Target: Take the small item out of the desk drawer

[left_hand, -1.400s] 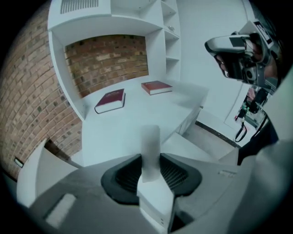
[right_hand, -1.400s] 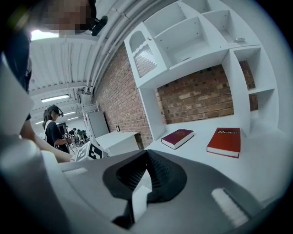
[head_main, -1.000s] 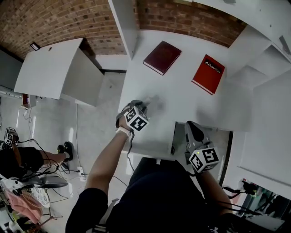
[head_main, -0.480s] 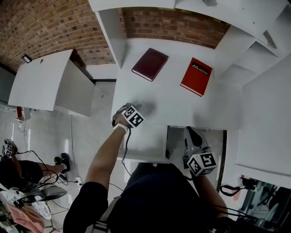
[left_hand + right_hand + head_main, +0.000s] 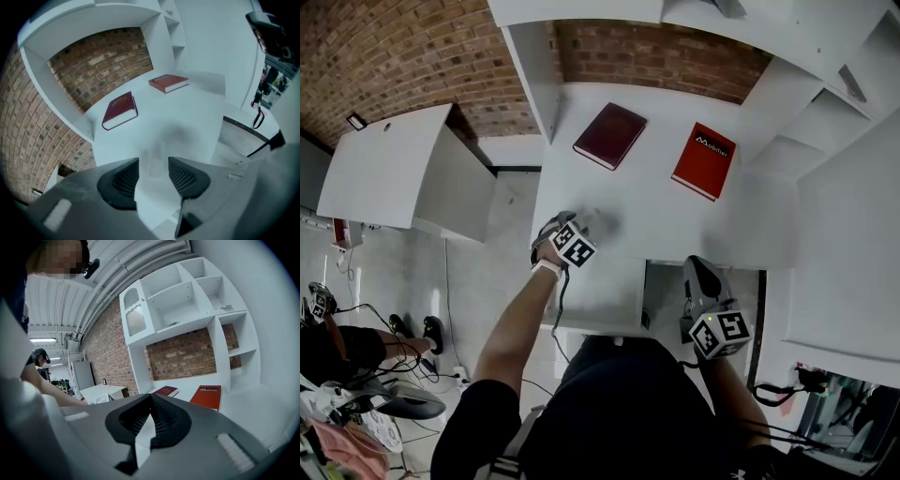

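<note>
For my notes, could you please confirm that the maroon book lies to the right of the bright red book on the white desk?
Not quite: the maroon book lies to the left of the bright red book on the white desk, as the head view shows.

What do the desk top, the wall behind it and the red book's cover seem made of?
Desk top: probably white laminated board, smooth and matte.
Wall: bare brick, mortar joints visible.
Red book: smooth hard cover, perhaps coated card; cannot tell.
</note>
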